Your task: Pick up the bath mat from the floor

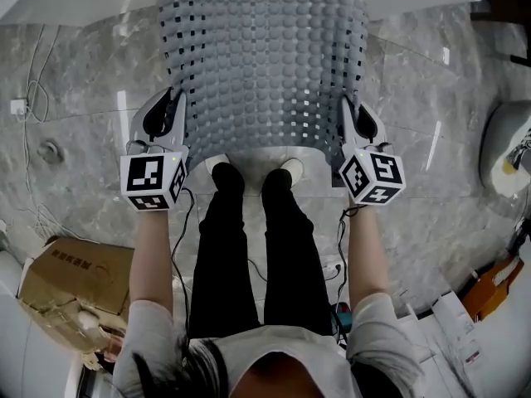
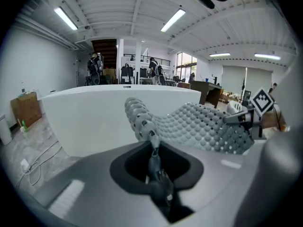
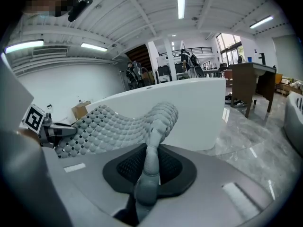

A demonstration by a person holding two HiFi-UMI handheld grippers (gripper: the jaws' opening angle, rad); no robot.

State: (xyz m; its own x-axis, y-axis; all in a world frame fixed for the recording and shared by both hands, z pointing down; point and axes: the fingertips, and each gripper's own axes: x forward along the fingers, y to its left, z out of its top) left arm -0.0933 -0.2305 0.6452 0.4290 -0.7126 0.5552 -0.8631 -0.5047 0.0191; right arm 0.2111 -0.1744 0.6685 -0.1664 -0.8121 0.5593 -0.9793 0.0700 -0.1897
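Observation:
A grey bath mat [image 1: 261, 65] with rows of round bumps and square holes hangs spread between my two grippers, lifted off the floor in front of the white tub. My left gripper [image 1: 176, 110] is shut on the mat's left edge [image 2: 142, 122]. My right gripper [image 1: 347, 114] is shut on the mat's right edge [image 3: 158, 119]. In each gripper view the mat's rim runs pinched between the jaws and sags toward the other gripper. The mat's near edge hangs just above the person's white slippers [image 1: 217, 164].
A white bathtub [image 2: 94, 112] stands right behind the mat. Grey marble floor [image 1: 83, 89] lies all round. A cardboard box [image 1: 70, 284] sits at the lower left, cables [image 1: 33, 81] trail at the left, and a white fixture [image 1: 506, 152] stands at the right.

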